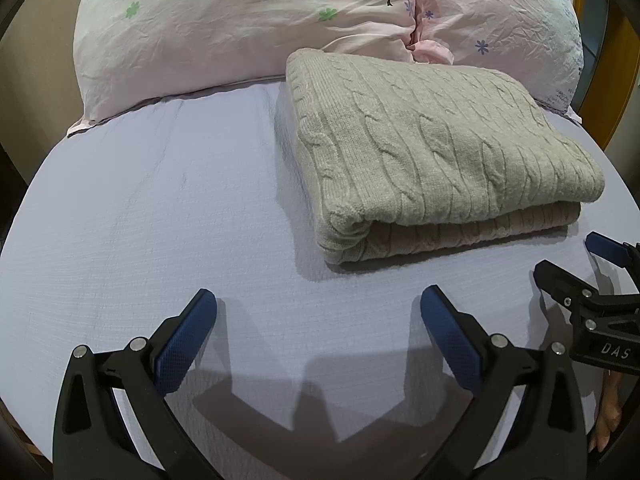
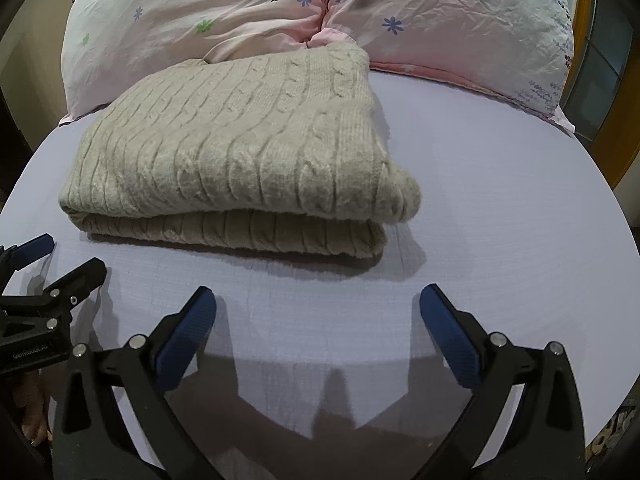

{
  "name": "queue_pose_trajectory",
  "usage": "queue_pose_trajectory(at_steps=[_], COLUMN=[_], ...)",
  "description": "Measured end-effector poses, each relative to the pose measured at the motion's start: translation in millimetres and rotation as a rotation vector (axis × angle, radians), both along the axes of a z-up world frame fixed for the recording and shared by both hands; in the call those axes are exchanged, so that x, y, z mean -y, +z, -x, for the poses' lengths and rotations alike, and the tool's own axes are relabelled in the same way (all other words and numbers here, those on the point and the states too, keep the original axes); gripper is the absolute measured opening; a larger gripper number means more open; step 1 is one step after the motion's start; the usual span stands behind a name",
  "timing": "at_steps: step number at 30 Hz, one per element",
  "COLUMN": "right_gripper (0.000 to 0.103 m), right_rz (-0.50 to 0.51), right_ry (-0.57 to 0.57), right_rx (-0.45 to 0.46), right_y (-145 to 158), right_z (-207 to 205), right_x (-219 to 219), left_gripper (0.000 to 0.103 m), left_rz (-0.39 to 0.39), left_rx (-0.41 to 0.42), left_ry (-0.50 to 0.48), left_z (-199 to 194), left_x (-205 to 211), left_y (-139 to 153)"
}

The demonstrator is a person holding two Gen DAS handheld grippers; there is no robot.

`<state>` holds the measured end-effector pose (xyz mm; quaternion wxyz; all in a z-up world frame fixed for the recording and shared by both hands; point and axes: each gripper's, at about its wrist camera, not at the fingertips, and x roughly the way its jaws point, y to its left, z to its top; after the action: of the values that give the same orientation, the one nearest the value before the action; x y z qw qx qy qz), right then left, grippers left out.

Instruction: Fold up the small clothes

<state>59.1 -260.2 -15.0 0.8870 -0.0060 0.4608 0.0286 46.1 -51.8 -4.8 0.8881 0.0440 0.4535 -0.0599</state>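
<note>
- Sweater (image 1: 432,152): beige cable-knit, folded into a thick rectangular bundle with two stacked layers showing along its near edge. It lies flat on the bed sheet (image 1: 140,220), its far end touching the pillows. In the left wrist view it sits right of centre; in the right wrist view (image 2: 240,152) it sits left of centre.
- Bed sheet: pale lavender, lightly textured, smooth around the bundle (shadows of both grippers fall on its near part).
- Pillows (image 1: 240,28): two, pink with small flower prints and a dark tree motif, set side by side at the far end of the bed and meeting in a pinched seam just behind the sweater.
- Left gripper (image 1: 318,300): black frame, blue fingertip pads (image 1: 188,340), jaws spread wide with nothing between them. It hovers over bare sheet, short of the sweater's near edge and apart from it. It also shows at the left edge of the right wrist view (image 2: 60,256).
- Right gripper (image 2: 318,300): same build, jaws likewise spread wide and holding nothing, over bare sheet near the bundle's front edge, not touching it. It shows at the right edge of the left wrist view (image 1: 572,256).
</note>
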Motion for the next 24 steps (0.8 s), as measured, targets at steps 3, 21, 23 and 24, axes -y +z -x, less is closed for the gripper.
queue_pose_trajectory(at_steps=[3,21,23,24], right_gripper=[0.101,0.101,0.101,0.101], right_rz=[0.000,0.000,0.000,0.000], right_ry=[0.002,-0.001,-0.001,-0.001], right_rx=[0.000,0.000,0.001,0.001], right_y=[0.1,-0.1,0.0,0.0], right_z=[0.1,0.3,0.5,0.4], right_x=[0.3,-0.1,-0.1,0.0], left_gripper=[0.102,0.102,0.102,0.102], left_rz=[0.000,0.000,0.000,0.000], left_rx=[0.000,0.000,0.000,0.000], left_ry=[0.000,0.001,0.001,0.001], left_z=[0.1,0.3,0.3,0.4], left_x=[-0.3,0.7,0.7,0.2], left_y=[0.3,0.2,0.2,0.2])
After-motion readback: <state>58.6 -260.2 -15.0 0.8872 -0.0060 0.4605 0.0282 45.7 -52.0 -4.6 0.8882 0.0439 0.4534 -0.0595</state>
